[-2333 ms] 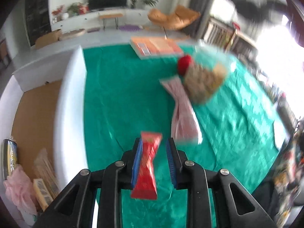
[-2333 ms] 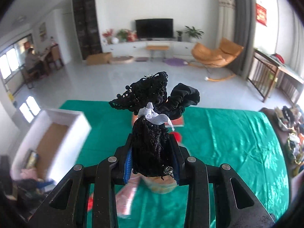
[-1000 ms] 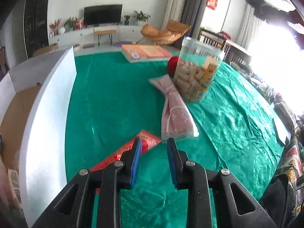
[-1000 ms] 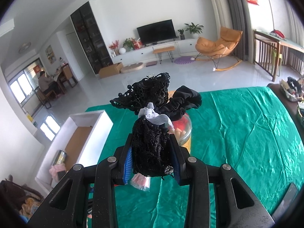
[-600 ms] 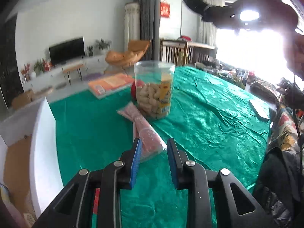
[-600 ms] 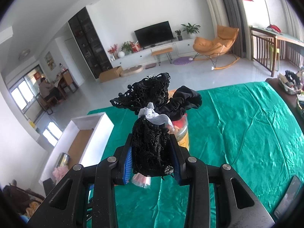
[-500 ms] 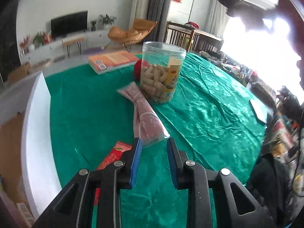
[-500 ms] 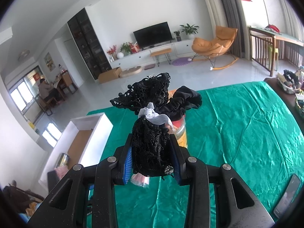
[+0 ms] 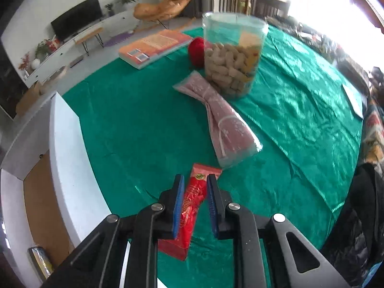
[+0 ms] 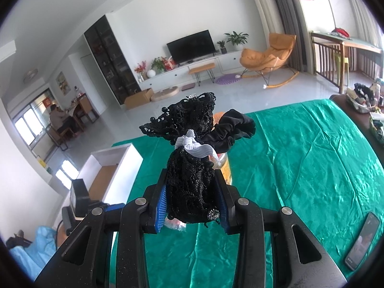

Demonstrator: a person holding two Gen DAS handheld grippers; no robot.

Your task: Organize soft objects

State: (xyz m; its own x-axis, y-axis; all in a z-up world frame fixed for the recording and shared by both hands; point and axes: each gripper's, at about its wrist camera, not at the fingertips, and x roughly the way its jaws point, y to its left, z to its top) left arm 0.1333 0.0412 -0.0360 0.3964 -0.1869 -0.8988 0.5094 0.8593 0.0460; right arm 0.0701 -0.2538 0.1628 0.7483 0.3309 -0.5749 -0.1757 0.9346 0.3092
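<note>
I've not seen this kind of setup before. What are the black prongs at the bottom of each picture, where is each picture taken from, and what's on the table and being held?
There is no robot. A person carries a handheld two-finger tool in each hand, and a wide-angle camera on each one looks along its fingers, so the black prongs are the tools.

The left-hand view shows the left tool pinching a red packet over a green cloth. On the cloth are a pink packet, a clear jar of snacks, a red ball and a book. A white box stands beside them.

The right-hand view shows the right tool closed on a black lace bundle tied with a white band.
</note>
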